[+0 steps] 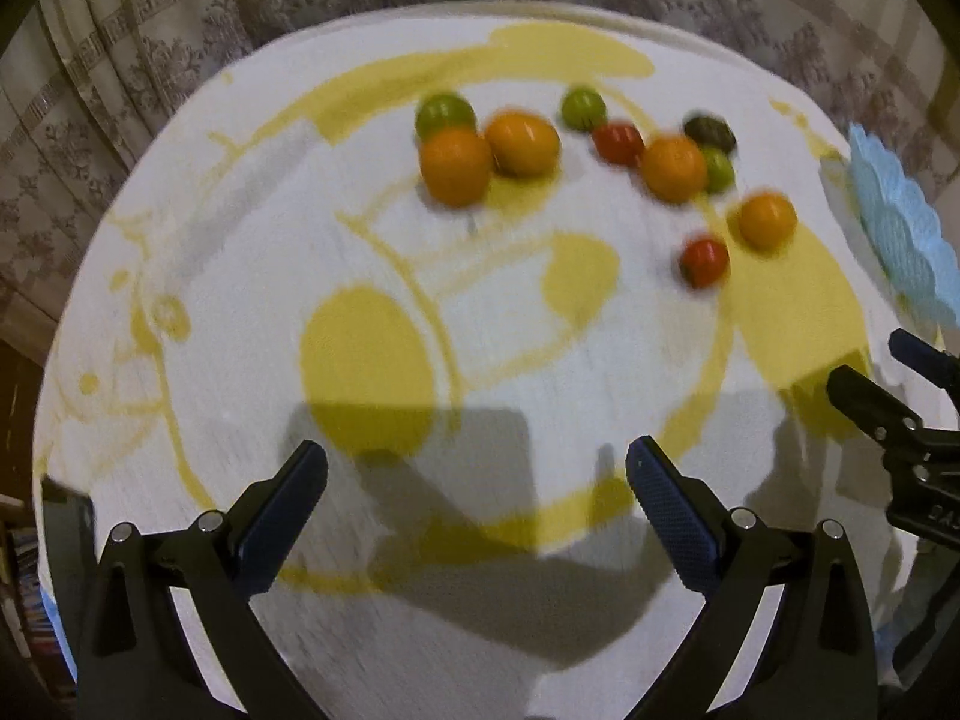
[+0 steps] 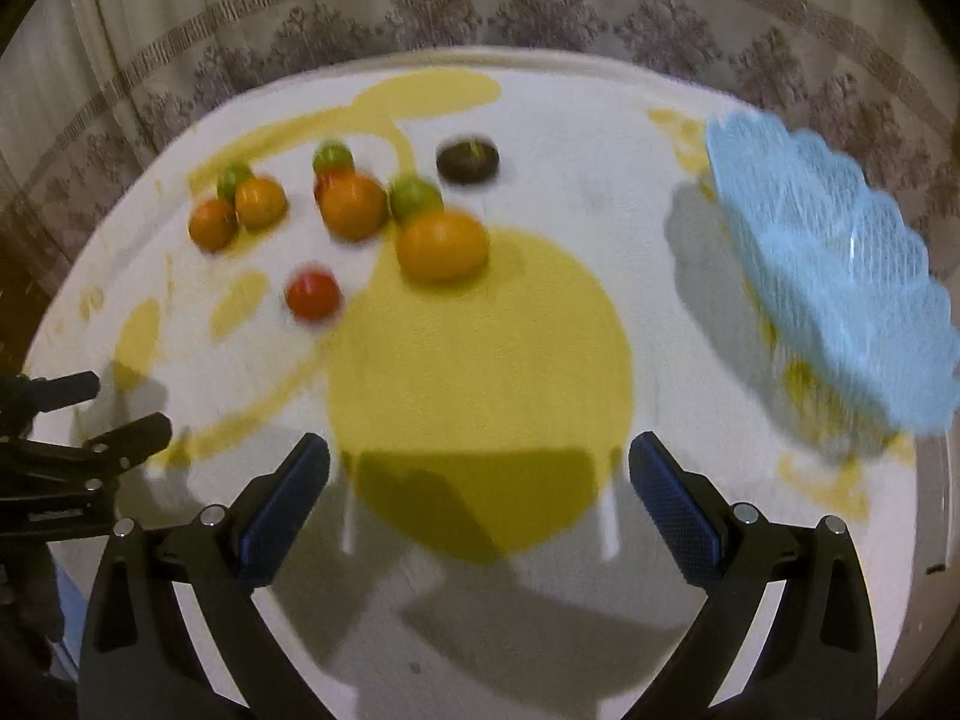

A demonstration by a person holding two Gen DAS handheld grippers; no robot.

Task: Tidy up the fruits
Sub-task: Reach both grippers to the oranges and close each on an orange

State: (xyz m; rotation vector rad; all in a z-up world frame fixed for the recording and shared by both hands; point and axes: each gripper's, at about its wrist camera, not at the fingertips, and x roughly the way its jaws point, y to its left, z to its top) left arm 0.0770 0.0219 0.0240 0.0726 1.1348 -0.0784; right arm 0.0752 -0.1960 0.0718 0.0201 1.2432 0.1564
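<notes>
Both grippers, left gripper [image 1: 477, 474] and right gripper [image 2: 479, 468], are hovering with jaws spread, empty; fruits [image 2: 442, 245] are lying loose at twelve o'clock, the basket [image 2: 840, 276] at two. Next, probably picking one.

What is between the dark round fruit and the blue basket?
Nothing. In the right wrist view, only bare white and yellow patterned tablecloth lies between the dark brown round fruit and the light blue scalloped plastic basket.

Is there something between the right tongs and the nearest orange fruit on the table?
Nothing visible. The right tongs are open and empty, and only bare tablecloth lies between them and the nearest orange fruit. A green fruit sits just behind it, and the blue basket stands off to the right.
</notes>
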